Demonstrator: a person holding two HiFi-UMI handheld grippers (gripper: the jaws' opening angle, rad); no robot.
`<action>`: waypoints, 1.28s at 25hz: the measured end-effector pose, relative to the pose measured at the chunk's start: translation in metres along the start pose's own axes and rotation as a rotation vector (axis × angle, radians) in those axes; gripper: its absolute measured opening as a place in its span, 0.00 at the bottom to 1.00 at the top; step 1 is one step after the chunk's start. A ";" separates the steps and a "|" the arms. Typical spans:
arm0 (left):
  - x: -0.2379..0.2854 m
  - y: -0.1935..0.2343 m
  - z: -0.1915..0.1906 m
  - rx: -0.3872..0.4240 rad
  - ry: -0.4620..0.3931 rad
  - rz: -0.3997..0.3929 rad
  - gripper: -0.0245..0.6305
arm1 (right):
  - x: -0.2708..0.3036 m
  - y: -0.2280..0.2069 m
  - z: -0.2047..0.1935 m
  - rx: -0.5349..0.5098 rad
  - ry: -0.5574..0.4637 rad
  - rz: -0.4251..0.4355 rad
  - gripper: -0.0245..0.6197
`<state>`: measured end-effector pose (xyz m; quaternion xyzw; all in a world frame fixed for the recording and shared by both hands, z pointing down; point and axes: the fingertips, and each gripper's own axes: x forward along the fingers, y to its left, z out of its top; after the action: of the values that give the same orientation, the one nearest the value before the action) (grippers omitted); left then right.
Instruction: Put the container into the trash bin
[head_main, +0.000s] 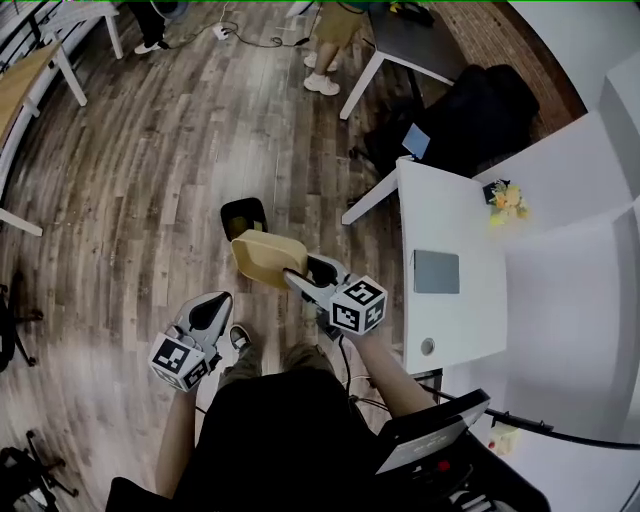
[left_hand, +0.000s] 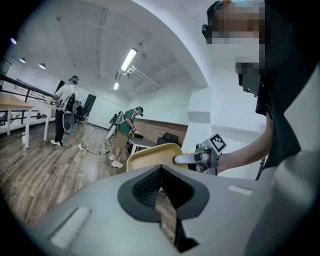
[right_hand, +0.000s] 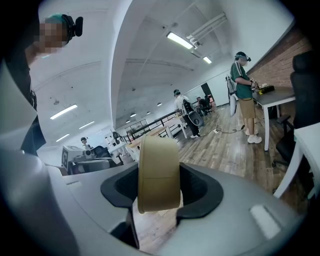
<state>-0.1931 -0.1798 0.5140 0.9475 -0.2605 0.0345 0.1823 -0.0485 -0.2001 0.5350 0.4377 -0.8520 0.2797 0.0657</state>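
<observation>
A tan, shallow paper container hangs over the wooden floor, and my right gripper is shut on its near rim. In the right gripper view the container stands on edge between the jaws. A small black trash bin stands on the floor just beyond the container. My left gripper is lower left, near the person's shoe, shut and empty. In the left gripper view its jaws meet with nothing between them, and the container shows ahead with the right gripper on it.
A white table with a grey pad stands to the right, its leg close to the bin. A black bag sits behind it. A person stands by a farther table. A cable crosses the far floor.
</observation>
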 end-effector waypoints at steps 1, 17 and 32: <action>-0.001 0.006 0.000 -0.002 0.000 0.005 0.04 | 0.006 -0.001 0.001 0.003 0.004 -0.003 0.39; 0.106 0.040 0.021 -0.007 0.001 0.187 0.04 | 0.061 -0.162 0.002 0.057 0.108 -0.010 0.39; 0.119 0.124 0.028 -0.012 0.017 0.181 0.04 | 0.130 -0.214 0.000 0.032 0.218 -0.176 0.39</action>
<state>-0.1545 -0.3462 0.5473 0.9186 -0.3436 0.0570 0.1865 0.0395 -0.3906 0.6714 0.4789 -0.7936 0.3320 0.1751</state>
